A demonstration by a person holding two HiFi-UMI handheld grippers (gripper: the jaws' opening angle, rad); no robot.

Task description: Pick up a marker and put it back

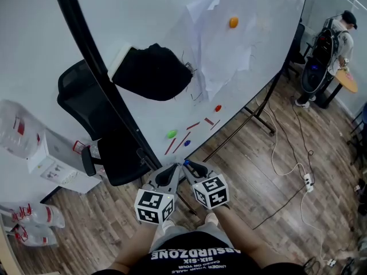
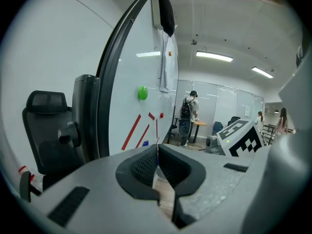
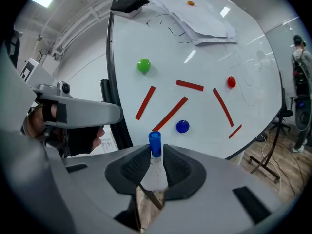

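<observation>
Nearest, pinched in the right gripper (image 3: 155,155): a marker (image 3: 155,177), squeezed from both sides on its white barrel, blue cap poking out ahead toward the board. Gripped low on the barrel, likely to leave the capped end free for leading back to its place. Lifted clear of everything else, so judged picked up, with the return still to do; no obvious resting spot for it to be made out.

Just beside, idling with jaws drawn together on nothing: the left gripper (image 2: 157,161), probably kept tucked in to avoid crowding the working one.

Next out, off to the left, a black office chair (image 1: 86,99) parked by the board's dark edge.

Beyond the cap, well apart from it, a tilted whiteboard (image 3: 209,67) carrying red strips (image 3: 169,113), a blue magnet (image 3: 182,126), a green magnet (image 3: 143,66) and a red magnet (image 3: 231,82). Higher up, loose papers (image 3: 204,26), apparently pinned by an orange magnet (image 3: 190,3).

Farthest back, a person (image 1: 341,39) with a backpack, standing by a small table.
</observation>
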